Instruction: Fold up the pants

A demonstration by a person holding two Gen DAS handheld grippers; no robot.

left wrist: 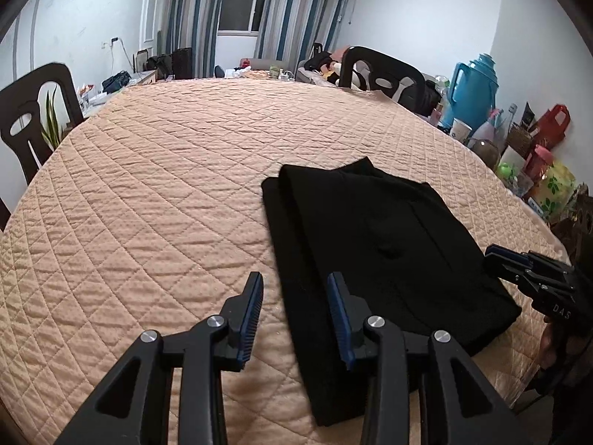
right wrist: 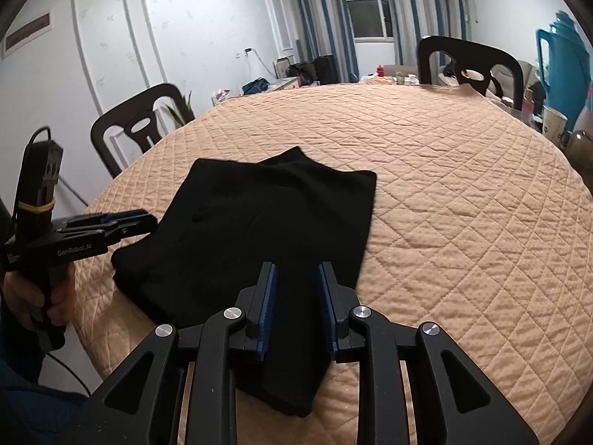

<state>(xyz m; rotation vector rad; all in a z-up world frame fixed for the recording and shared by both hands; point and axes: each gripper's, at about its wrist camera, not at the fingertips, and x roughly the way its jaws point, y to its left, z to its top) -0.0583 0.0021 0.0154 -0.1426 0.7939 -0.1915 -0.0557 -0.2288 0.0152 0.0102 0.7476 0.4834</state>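
Observation:
The black pants point(left wrist: 374, 244) lie folded in layers on the peach quilted tabletop point(left wrist: 166, 185), near its front edge. My left gripper point(left wrist: 295, 285) is open and empty, hovering over the pants' left edge. My right gripper point(right wrist: 295, 272) is open and empty above the near end of the pants point(right wrist: 267, 230). In the left wrist view the right gripper point(left wrist: 500, 256) shows at the pants' right side. In the right wrist view the left gripper point(right wrist: 144, 218) shows at the pants' left corner.
Dark chairs stand at the table's left point(left wrist: 33, 118) and far side point(left wrist: 381, 70). A teal thermos point(left wrist: 470, 89), cups, bottles and bags point(left wrist: 548, 185) crowd the right edge. The quilted tabletop point(right wrist: 463, 185) stretches far and right of the pants.

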